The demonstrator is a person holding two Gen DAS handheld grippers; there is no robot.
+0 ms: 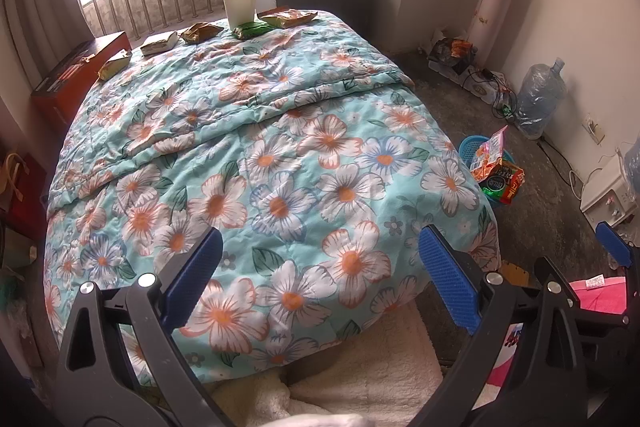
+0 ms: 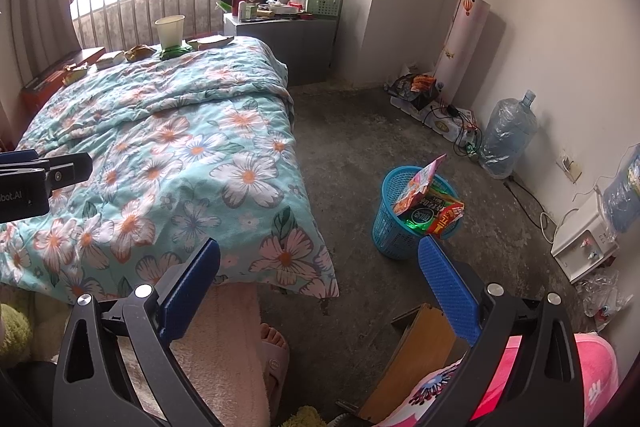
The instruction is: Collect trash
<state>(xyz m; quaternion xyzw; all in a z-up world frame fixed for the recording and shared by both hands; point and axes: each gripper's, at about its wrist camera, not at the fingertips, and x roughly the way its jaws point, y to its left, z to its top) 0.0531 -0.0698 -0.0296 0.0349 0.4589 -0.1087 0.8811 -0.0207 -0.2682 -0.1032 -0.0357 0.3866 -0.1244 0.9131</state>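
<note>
Bed (image 1: 280,147) filled most of the left view, covered by a soft floral quilt, rumpled and folded across the middle. A yielding surface; anything lying on it would sink slightly under a push.

Floor (image 2: 360,155) bare, grey, rough-looking; wall at right of the right view with a water jug (image 2: 506,135) and cables along it. Window with railing at the top of both views, strongly backlit.

Bin (image 2: 404,223), blue mesh, stood on the floor just beside the bed's lower right corner, already holding several bright wrappers that stuck up above its rim.

Remaining trash sat along the bed's far edge, upper centre of the left view: a paper cup (image 1: 239,7) standing upright, a green packet (image 1: 252,29) touching its base, and more wrappers (image 1: 200,33) in a row to its left.

Handling, as judged: cup light, thin-walled, crushable; best pinched at the rim with modest force. Packets light, crinkly, probably slippery; take by a raised edge or corner, since they lay flat on soft cloth.

Left gripper (image 1: 320,267): jaws wide apart, nothing between them, over the near end of the bed. Right gripper (image 2: 320,279): also wide and empty, over the floor near the bin.
</note>
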